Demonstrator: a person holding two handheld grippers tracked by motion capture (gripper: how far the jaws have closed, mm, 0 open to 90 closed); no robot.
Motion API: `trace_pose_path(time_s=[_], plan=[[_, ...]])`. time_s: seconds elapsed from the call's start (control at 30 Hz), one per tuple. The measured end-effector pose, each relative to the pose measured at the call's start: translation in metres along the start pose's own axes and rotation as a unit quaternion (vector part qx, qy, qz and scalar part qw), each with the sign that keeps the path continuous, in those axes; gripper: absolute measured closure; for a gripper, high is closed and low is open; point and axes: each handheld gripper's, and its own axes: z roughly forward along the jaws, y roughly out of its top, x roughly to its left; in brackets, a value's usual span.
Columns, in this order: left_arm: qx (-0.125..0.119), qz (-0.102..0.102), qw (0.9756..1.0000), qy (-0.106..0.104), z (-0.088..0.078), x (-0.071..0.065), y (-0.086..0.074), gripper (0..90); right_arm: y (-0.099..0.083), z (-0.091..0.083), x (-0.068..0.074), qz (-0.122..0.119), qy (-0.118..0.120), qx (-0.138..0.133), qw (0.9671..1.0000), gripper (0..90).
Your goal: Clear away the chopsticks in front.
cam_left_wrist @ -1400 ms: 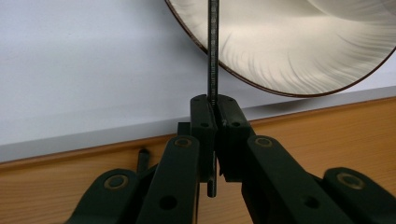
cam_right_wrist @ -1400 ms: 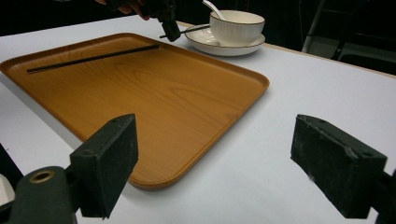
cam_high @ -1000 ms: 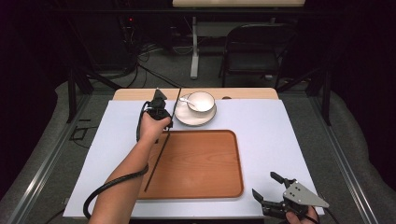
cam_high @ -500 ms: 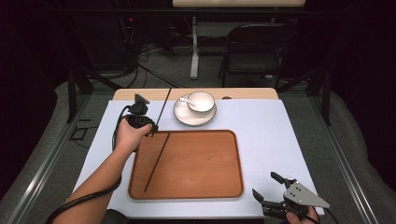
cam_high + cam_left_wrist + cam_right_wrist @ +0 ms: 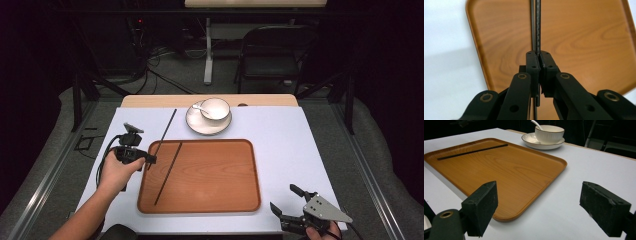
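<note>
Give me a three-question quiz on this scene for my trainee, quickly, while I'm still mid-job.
1. True or false: the left gripper has its fingers shut on a chopstick.
2. Where does the other chopstick lie? A) on the white mat B) in the wooden tray C) across the saucer
3. What rests in the bowl on the saucer?

Key
1. True.
2. B.
3. A spoon.

left gripper (image 5: 148,159) with chopstick (image 5: 165,132) drawn back, leftward
</note>
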Motion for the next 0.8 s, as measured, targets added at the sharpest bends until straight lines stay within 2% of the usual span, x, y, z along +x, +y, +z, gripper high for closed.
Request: trace_pose_path(time_s=[0.13,0.23,0.33,0.47,0.73,0.8], plan=[[0.004,0.006,1.0,-0.002,0.0,-0.001,-0.02,86.5,0.0,0.0,0.0,0.001,-0.001,0.0,1.0,14.4],[0.003,0.003,0.9999,-0.013,0.0,-0.001,-0.034,86.5,0.0,0.0,0.0,0.001,-0.002,0.0,1.0,14.4],[0.002,0.0,0.9999,-0.015,0.001,0.0,-0.045,86.5,0.0,0.0,0.0,0.002,-0.003,0.0,1.0,14.4],[0.018,-0.007,0.9997,-0.016,0.009,0.005,-0.057,86.5,0.0,0.0,0.0,0.002,-0.003,0.001,1.0,14.4],[0.044,-0.019,0.9989,-0.006,0.026,0.013,-0.068,86.4,0.0,0.0,0.0,0.003,-0.004,0.0,1.0,14.4],[0.049,-0.015,0.9987,-0.004,0.029,0.014,-0.068,86.4,0.0,0.0,0.0,0.003,-0.004,0.0,1.0,14.4]])
